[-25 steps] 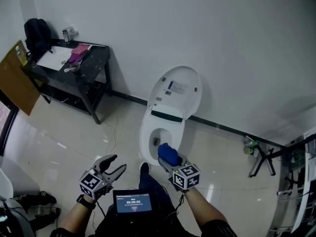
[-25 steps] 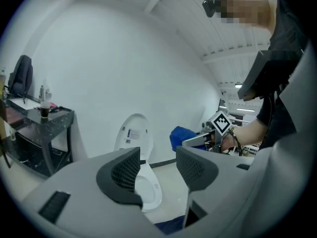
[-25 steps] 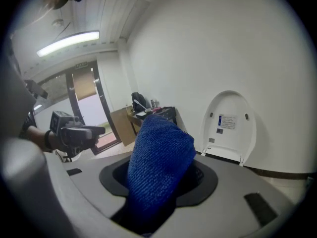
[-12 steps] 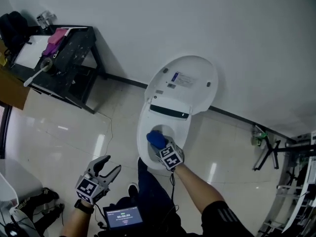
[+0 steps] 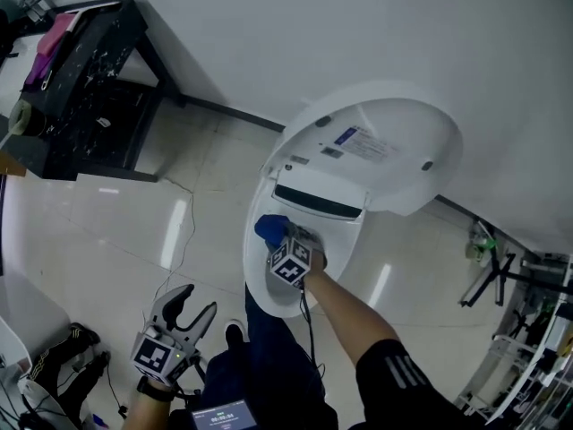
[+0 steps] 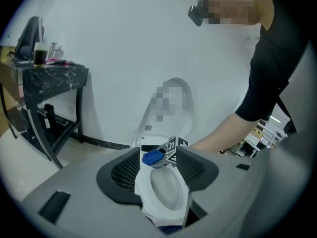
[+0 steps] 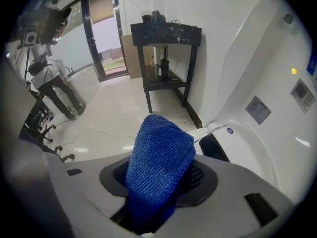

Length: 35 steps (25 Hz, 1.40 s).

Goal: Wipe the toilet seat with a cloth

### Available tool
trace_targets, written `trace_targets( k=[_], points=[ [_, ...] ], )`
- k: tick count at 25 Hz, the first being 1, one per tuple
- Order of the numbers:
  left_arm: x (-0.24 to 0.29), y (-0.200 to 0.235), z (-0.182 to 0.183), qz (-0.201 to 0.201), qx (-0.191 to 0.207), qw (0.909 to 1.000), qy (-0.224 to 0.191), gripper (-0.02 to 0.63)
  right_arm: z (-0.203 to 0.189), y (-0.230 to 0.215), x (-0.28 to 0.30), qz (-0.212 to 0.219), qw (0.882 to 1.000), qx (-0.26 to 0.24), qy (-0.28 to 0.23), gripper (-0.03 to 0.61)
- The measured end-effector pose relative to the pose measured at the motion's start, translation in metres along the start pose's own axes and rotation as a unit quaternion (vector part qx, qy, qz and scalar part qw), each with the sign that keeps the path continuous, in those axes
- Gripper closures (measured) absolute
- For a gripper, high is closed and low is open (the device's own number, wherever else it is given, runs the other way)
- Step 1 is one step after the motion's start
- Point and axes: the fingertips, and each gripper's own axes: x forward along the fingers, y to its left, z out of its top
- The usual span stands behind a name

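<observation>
A white toilet stands against the wall with its lid [image 5: 385,146] raised and its seat [image 5: 255,262] down. My right gripper [image 5: 279,240] is shut on a folded blue cloth [image 5: 271,229] [image 7: 158,167] and holds it over the seat's back left part, near the hinge; whether it touches I cannot tell. The left gripper view shows the same cloth [image 6: 152,156] above the seat [image 6: 166,192]. My left gripper [image 5: 185,307] hangs open and empty low at the left, over the floor.
A black marbled side table [image 5: 85,79] [image 7: 166,33] with small items on it stands to the left by the wall. A metal stand [image 5: 488,276] is at the right. Cables [image 5: 183,231] run over the glossy tiled floor.
My right gripper has carried the blue cloth forward and left, from the seat's front to its back left part. The view has closed in on the toilet. The left gripper stays low and open.
</observation>
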Motion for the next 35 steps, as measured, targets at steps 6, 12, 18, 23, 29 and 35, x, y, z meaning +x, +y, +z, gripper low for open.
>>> trace_targets(
  k=[6, 12, 18, 23, 29, 35],
  points=[
    [0.026, 0.007, -0.045, 0.005, -0.050, 0.9981, 0.035, 0.377, -0.008, -0.019, 0.069, -0.017, 0.995, -0.093, 0.027, 0.359],
    [0.036, 0.025, -0.061, 0.019, -0.075, 0.9961, 0.044, 0.377, -0.017, -0.024, 0.096, -0.008, 0.992, -0.128, 0.018, 0.355],
    [0.040, 0.019, -0.063, 0.013, -0.078, 0.9956, 0.052, 0.379, -0.043, -0.032, 0.089, -0.024, 0.995, -0.092, 0.040, 0.356],
    [0.045, 0.013, -0.063, 0.001, -0.077, 0.9957, 0.053, 0.379, -0.065, -0.020, 0.088, -0.034, 0.998, 0.014, 0.046, 0.360],
    [0.039, 0.009, -0.073, 0.001, -0.080, 0.9956, 0.048, 0.379, -0.088, 0.038, 0.092, -0.004, 0.996, 0.069, 0.051, 0.360],
    [0.023, -0.004, -0.085, -0.002, -0.075, 0.9961, 0.045, 0.379, -0.100, 0.103, 0.089, 0.030, 0.993, 0.100, 0.062, 0.360]
  ],
)
